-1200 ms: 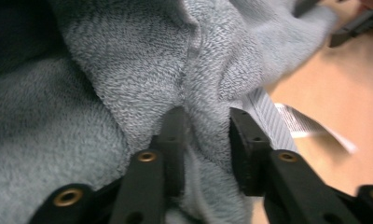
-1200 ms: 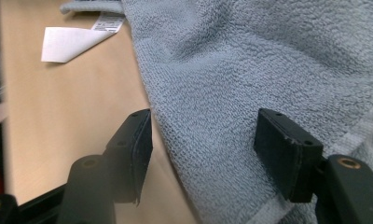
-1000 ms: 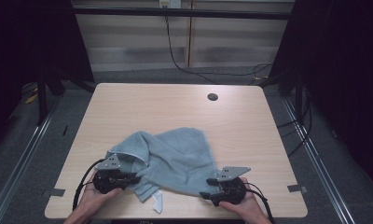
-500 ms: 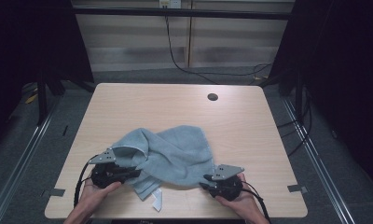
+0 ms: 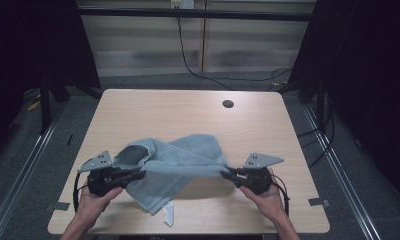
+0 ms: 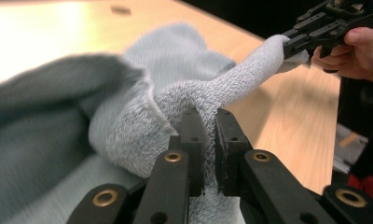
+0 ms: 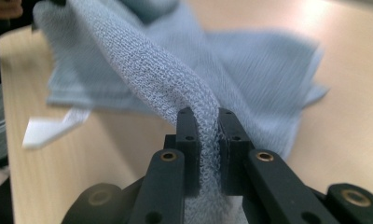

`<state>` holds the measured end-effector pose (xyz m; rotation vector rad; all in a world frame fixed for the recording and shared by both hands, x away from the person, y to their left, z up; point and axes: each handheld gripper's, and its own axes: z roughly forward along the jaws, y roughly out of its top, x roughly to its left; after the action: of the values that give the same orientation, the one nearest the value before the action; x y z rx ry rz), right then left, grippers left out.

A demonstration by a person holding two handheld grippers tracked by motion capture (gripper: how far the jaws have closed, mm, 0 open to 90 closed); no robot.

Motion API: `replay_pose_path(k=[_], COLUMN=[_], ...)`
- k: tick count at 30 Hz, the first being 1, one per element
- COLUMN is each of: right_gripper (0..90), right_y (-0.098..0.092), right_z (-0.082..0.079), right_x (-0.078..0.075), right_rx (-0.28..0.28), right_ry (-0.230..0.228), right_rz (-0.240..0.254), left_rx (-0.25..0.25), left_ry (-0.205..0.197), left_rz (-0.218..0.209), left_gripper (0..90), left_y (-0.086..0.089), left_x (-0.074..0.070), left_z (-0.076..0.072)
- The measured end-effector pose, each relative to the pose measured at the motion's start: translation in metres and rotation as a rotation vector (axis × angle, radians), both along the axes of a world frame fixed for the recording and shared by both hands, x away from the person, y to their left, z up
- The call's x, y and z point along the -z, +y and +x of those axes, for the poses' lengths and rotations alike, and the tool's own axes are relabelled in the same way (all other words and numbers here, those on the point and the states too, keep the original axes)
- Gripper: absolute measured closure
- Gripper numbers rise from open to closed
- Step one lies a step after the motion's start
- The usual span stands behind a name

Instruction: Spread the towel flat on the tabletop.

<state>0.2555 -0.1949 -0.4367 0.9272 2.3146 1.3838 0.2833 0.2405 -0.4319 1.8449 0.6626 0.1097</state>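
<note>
No readable writing anywhere, just a blank white tag (image 5: 168, 214) hanging off the near edge of the light blue towel (image 5: 180, 162); it also shows in the right gripper view, too blurry to tell if anything's printed on it.

Compared with a second ago, both grippers sit higher and the towel edge between them is pulled up into a taut roll instead of lying slack. The rest of the towel still drapes on the near half of the table.

The left gripper (image 5: 138, 173) is clamped on the towel's left end, with cloth bunched between its jaws. The right gripper (image 5: 227, 174) has just been closing and now pinches the right end.

The surface is a light wood table (image 5: 268, 125) with a dark round hole (image 5: 228, 104) toward the far right. Around it there's grey floor, dark curtains on both sides, and a black cable (image 5: 188, 60) running down the far wall.
</note>
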Motion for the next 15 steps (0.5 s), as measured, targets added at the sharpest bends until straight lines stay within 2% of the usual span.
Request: replay_pose_path(k=[3, 4, 5, 6, 9, 11, 13, 15], right_gripper=[81.2, 81.2, 81.2, 81.2, 81.3, 81.2, 81.3, 81.2], right_y=[0.0, 0.003, 0.004, 0.004, 0.01, 0.015, 0.022, 0.029], right_z=[0.016, 0.029, 0.036, 0.036, 0.057, 0.071, 0.085, 0.098], right_x=[-0.027, -0.042, -0.048, -0.048, -0.058, -0.059, -0.052, -0.039], right_rx=[0.011, 0.019, 0.026, 0.026, 0.038, 0.05, 0.052, 0.057], right_ry=[-0.053, -0.085, -0.093, -0.093, -0.104, -0.098, -0.07, -0.028], right_rz=[0.036, 0.05, 0.06, 0.06, 0.083, 0.085, 0.093, 0.081], left_rx=[-0.026, -0.032, -0.041, -0.049, -0.095, -0.124, -0.158, -0.186], left_ry=[-0.028, -0.042, -0.052, -0.059, -0.06, -0.06, -0.024, 0.014], left_rz=[-0.045, -0.054, -0.062, -0.068, -0.088, -0.065, -0.049, -0.009], left_gripper=[83.7, 83.7, 83.7, 83.7, 83.7, 83.7, 83.6, 83.6], left_y=[0.003, 0.004, 0.004, 0.005, 0.009, 0.011, 0.016, 0.018], left_x=[-0.017, -0.022, -0.028, -0.032, -0.038, -0.034, -0.022, -0.005], left_z=[0.008, 0.011, 0.014, 0.018, 0.028, 0.035, 0.044, 0.052])
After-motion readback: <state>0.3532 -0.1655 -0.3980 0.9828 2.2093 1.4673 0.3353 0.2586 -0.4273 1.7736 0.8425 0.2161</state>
